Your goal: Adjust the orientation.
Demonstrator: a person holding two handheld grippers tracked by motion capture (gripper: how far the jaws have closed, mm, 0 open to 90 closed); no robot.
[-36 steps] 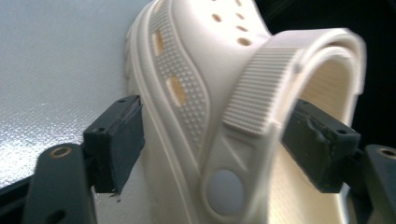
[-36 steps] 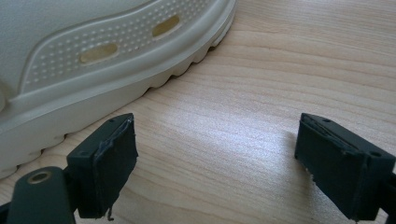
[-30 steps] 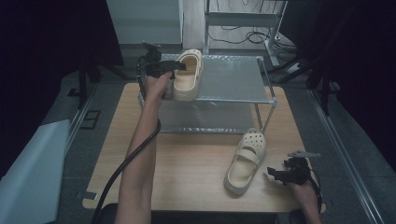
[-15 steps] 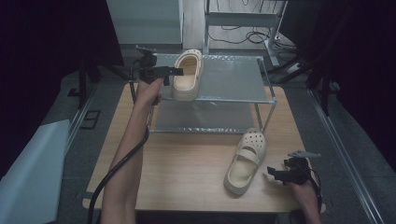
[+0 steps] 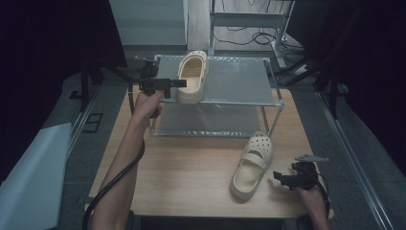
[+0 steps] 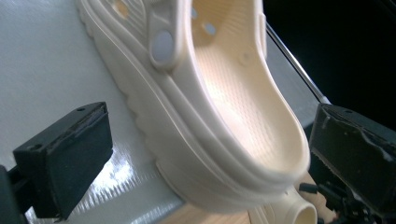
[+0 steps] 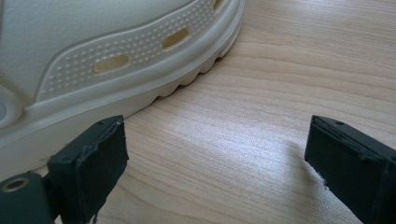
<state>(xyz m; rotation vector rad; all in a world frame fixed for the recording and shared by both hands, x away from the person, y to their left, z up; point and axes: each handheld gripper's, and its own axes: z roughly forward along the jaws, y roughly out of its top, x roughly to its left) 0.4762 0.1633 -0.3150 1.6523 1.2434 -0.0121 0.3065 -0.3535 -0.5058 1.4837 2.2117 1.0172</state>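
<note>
Wooden table (image 5: 191, 167), clog (image 5: 192, 76) on metal rack (image 5: 239, 81), second clog (image 5: 251, 165) below

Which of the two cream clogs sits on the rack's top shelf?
The clog by the left gripper, at the shelf's left end; the other clog lies on the wooden table.

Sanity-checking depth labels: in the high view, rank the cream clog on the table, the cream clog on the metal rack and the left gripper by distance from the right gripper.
1. Cream clog on the table, just left of the right gripper.
2. Cream clog on the metal rack, top shelf, far left.
3. Left gripper, at that clog's heel; nearly level with it.
</note>
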